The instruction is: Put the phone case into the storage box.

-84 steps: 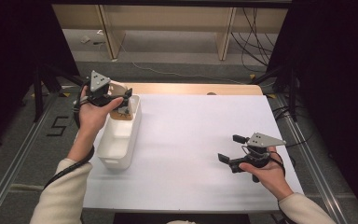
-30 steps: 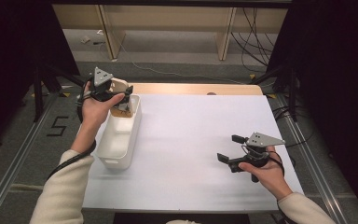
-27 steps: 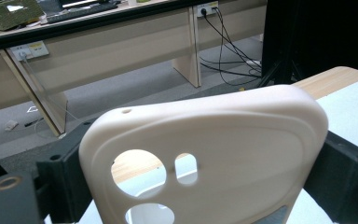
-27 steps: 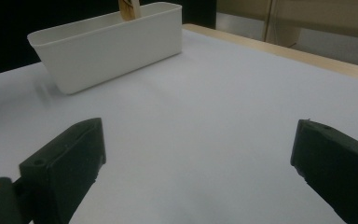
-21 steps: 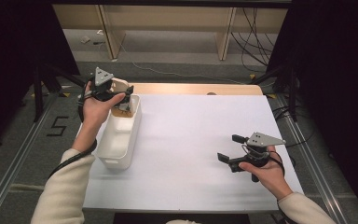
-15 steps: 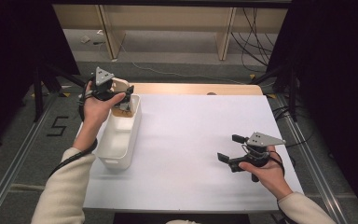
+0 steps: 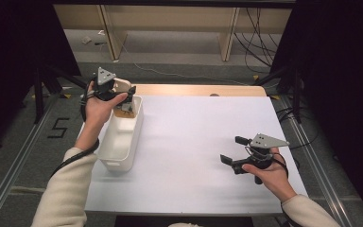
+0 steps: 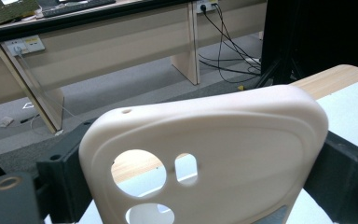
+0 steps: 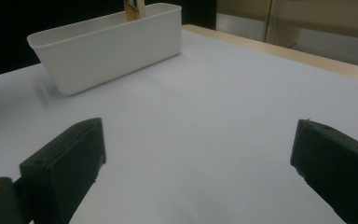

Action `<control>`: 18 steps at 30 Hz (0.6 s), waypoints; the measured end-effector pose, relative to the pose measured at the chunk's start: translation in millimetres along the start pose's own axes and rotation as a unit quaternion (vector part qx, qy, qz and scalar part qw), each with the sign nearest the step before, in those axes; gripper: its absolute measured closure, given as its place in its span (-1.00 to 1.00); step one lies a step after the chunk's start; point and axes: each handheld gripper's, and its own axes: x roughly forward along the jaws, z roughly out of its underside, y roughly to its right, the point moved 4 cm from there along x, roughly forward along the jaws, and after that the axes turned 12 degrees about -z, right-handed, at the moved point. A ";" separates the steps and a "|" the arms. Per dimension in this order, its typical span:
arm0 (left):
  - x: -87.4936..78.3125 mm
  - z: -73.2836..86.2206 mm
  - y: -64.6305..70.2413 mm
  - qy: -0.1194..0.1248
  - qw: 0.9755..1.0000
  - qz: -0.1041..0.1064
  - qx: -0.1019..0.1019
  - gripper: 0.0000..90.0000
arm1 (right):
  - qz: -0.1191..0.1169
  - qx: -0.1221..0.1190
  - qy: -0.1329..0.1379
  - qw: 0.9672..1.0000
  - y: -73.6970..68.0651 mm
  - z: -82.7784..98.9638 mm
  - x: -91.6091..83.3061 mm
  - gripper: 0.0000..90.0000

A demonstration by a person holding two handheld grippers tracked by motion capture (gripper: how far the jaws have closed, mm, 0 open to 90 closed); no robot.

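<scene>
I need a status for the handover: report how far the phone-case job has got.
Done: one patterned item already stands at the far end of the white bin. In hand: the left gripper grips a cream phone case between its jaws, above that end of the bin. Left: lowering and releasing it. The right gripper rests open and empty on the table.

The white bin (image 7: pixel 121 142) is the one obstacle standing on the table (image 7: pixel 194 137), set along its left edge. To the right of the bin, a wide bare stretch of white surface is left open for passage, bounded only by the right gripper (image 7: pixel 234 151) well away from the bin. The bin's far end is occupied by a cream phone case (image 8: pixel 205 154) clamped in the left gripper (image 7: pixel 123 97); its near end is left free inside.
</scene>
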 end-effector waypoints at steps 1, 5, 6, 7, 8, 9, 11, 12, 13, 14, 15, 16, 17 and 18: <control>0.5 0.2 0.3 -0.001 1.000 0.000 0.000 -0.79 | 0.000 0.000 0.000 1.000 -0.1 0.1 0.0 -0.91; 2.8 1.3 0.6 -0.002 1.000 -0.001 -0.001 -0.79 | -0.001 0.000 0.000 1.000 0.0 0.1 0.1 -0.91; 3.1 1.5 0.6 -0.003 1.000 0.000 -0.002 -0.79 | -0.001 0.000 0.000 1.000 0.0 0.0 0.0 -0.91; 3.4 1.6 0.6 -0.003 1.000 0.000 -0.001 -0.79 | -0.001 0.000 0.000 1.000 0.0 0.0 0.0 -0.91; 3.8 1.8 0.5 -0.004 1.000 0.000 -0.002 -0.79 | -0.001 0.000 0.000 1.000 0.0 0.1 0.1 -0.91; 4.2 1.9 0.6 -0.004 1.000 0.001 -0.004 -0.79 | -0.001 0.000 0.000 1.000 0.0 0.1 0.1 -0.91; 4.9 2.1 0.8 -0.004 1.000 0.002 -0.007 -0.79 | -0.001 0.000 -0.001 1.000 -0.2 0.0 0.2 -0.91; 5.2 2.2 0.6 -0.004 1.000 0.001 -0.006 -0.79 | 0.000 0.000 -0.001 1.000 -0.3 0.0 0.1 -0.91; 5.5 2.3 0.2 -0.005 1.000 0.001 -0.006 -0.79 | 0.000 0.000 -0.001 1.000 -0.3 0.0 0.2 -0.91; 5.8 2.5 0.0 -0.005 1.000 0.000 -0.007 -0.79 | 0.000 0.000 -0.001 1.000 -0.3 0.0 0.2 -0.91; 6.0 2.7 -0.3 -0.005 1.000 0.000 -0.007 -0.79 | -0.001 0.000 0.001 1.000 -0.2 0.0 0.5 -0.91; 6.3 2.9 -0.7 -0.005 1.000 -0.001 -0.007 -0.79 | -0.001 0.000 0.000 1.000 -0.1 0.1 0.6 -0.91; 6.5 3.0 -1.0 -0.005 1.000 -0.002 -0.007 -0.79 | -0.001 -0.001 0.000 1.000 -0.1 0.0 0.6 -0.91; 6.6 3.2 -1.3 -0.004 1.000 -0.002 -0.008 -0.79 | 0.000 -0.001 -0.002 1.000 -0.1 0.0 0.2 -0.90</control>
